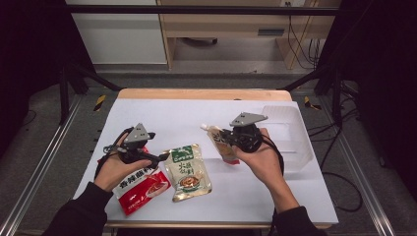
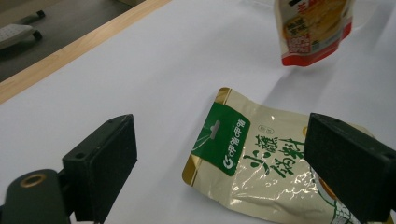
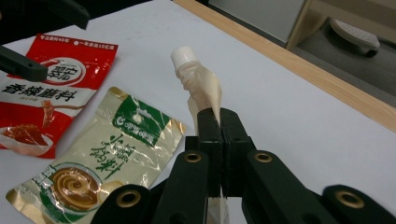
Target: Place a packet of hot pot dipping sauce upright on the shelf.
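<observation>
The spout pouch (image 3: 201, 86) was up off the desk (image 1: 196, 113), pinched tight between the right gripper's (image 3: 219, 122) fingers. Below it the gold packet (image 1: 187, 172) lay flat, with the red packet (image 1: 142, 189) just beside it. The left gripper's (image 2: 219, 161) fingers were spread wide, holding nothing.

high: above, fwd-down, far | gripper cams: close, low | shared: gold-green pouch (image 1: 187, 172)

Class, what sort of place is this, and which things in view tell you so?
Probably a lab or workshop recording station: a white-covered table inside a black metal frame, loose cables on the floor, wooden furniture behind.
</observation>
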Action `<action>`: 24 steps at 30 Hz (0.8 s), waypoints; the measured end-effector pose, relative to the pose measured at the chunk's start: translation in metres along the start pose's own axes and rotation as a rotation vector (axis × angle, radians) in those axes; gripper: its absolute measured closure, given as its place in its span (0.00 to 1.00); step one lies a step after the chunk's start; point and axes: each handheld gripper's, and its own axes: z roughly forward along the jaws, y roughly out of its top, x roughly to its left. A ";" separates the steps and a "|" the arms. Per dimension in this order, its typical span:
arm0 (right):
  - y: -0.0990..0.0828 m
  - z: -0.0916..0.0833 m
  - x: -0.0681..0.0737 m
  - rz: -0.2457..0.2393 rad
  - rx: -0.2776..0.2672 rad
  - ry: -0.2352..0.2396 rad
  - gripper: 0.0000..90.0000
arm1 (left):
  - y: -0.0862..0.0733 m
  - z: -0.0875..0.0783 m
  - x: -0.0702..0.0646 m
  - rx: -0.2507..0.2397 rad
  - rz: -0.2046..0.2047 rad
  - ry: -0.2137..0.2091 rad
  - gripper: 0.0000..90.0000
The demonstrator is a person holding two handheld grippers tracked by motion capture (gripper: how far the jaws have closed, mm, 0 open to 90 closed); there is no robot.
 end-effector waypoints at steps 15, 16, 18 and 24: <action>0.024 0.018 0.025 -0.072 -0.080 0.164 0.99 | 0.037 -0.002 0.002 0.057 0.098 -0.125 0.26; 0.026 0.019 0.030 -0.084 -0.085 0.177 0.99 | 0.038 -0.002 0.002 0.053 0.107 -0.127 0.28; 0.027 0.019 0.032 -0.090 -0.087 0.185 0.99 | 0.041 -0.003 0.002 0.050 0.115 -0.131 0.29; 0.029 0.020 0.044 -0.128 -0.091 0.231 0.99 | 0.048 -0.009 0.002 0.013 0.120 -0.156 0.39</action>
